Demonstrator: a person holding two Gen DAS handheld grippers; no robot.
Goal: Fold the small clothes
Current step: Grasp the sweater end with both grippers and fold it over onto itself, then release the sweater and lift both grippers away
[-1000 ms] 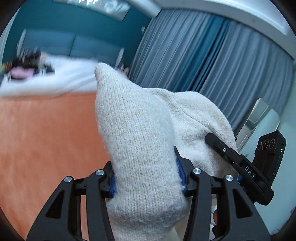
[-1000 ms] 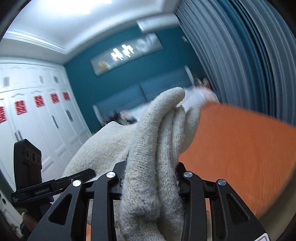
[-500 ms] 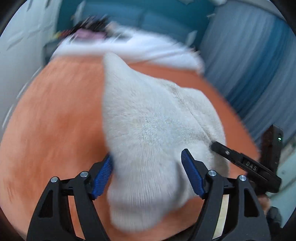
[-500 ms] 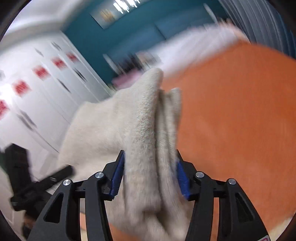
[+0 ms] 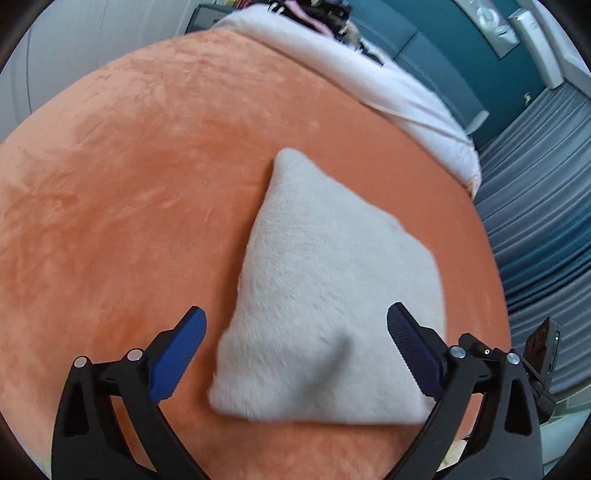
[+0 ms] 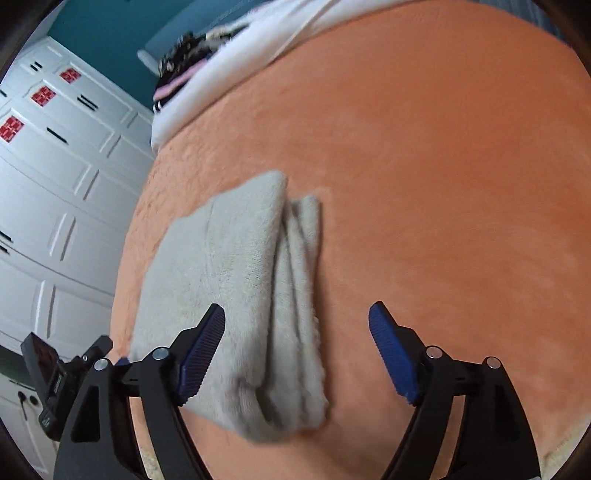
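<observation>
A folded cream knit garment (image 5: 325, 295) lies flat on the orange blanket (image 5: 129, 184). My left gripper (image 5: 295, 350) is open above its near edge, blue pads on either side and apart from it. In the right wrist view the same garment (image 6: 236, 288) shows its stacked folded layers on the right side. My right gripper (image 6: 297, 350) is open and empty above the garment's near right corner. The other gripper's body shows at the edge of each view (image 5: 543, 369) (image 6: 48, 373).
A white sheet (image 5: 388, 85) with a dark and pink pile of clothes (image 5: 317, 14) lies at the far end of the bed. White cupboard doors (image 6: 55, 184) stand on one side, grey-blue curtains (image 5: 535, 203) on the other.
Both grippers held the garment up in the air a second ago. They swung down to the blanket, opened and let it go; it now lies flat.
</observation>
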